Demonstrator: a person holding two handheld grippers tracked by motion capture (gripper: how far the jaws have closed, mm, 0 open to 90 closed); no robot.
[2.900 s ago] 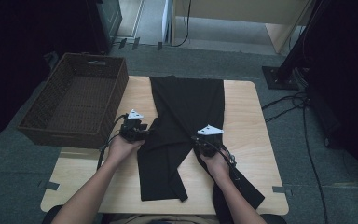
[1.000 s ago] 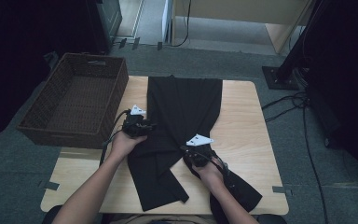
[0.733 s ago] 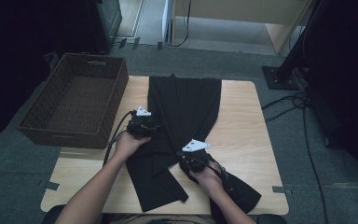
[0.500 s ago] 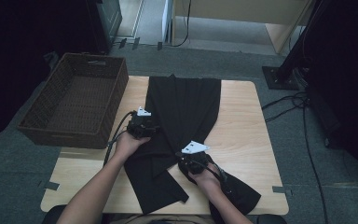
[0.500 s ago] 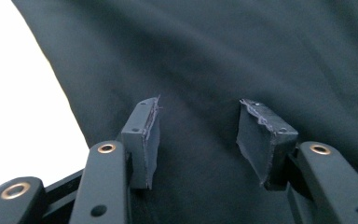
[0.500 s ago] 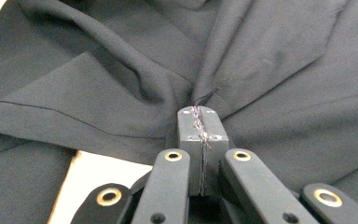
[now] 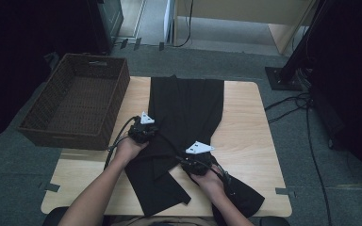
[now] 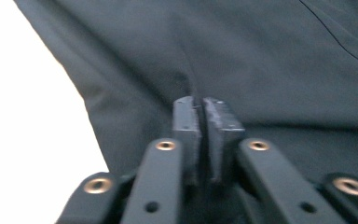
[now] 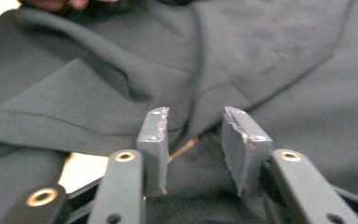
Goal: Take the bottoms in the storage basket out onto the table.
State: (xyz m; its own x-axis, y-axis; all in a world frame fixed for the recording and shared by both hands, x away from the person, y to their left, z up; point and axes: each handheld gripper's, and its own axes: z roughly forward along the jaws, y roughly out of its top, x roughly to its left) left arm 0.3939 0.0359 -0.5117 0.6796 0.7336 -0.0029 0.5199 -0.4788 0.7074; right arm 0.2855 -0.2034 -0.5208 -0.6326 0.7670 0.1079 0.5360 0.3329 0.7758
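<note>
Black trousers (image 7: 188, 108) lie spread lengthwise on the wooden table (image 7: 245, 122), rumpled and folded over in the middle. My left gripper (image 7: 150, 133) rests at their left edge. In the left gripper view its jaws (image 8: 202, 100) have just closed and stand shut, pinching a pucker of the trousers (image 8: 261, 56). My right gripper (image 7: 188, 162) sits on the cloth near the front. Its jaws (image 9: 193, 116) have just been opening and stand apart over the creased trousers (image 9: 98, 84), with no pad pressing on the cloth.
A dark wicker basket (image 7: 75, 103) stands at the table's left edge, close to my left hand. Bare wood shows right of the trousers and at the front left. Cables (image 7: 301, 103) run across the carpet to the right.
My right gripper has slid left and nearer, bunching the trouser cloth, and its jaws have parted. My left gripper has edged right onto the trousers and closed.
</note>
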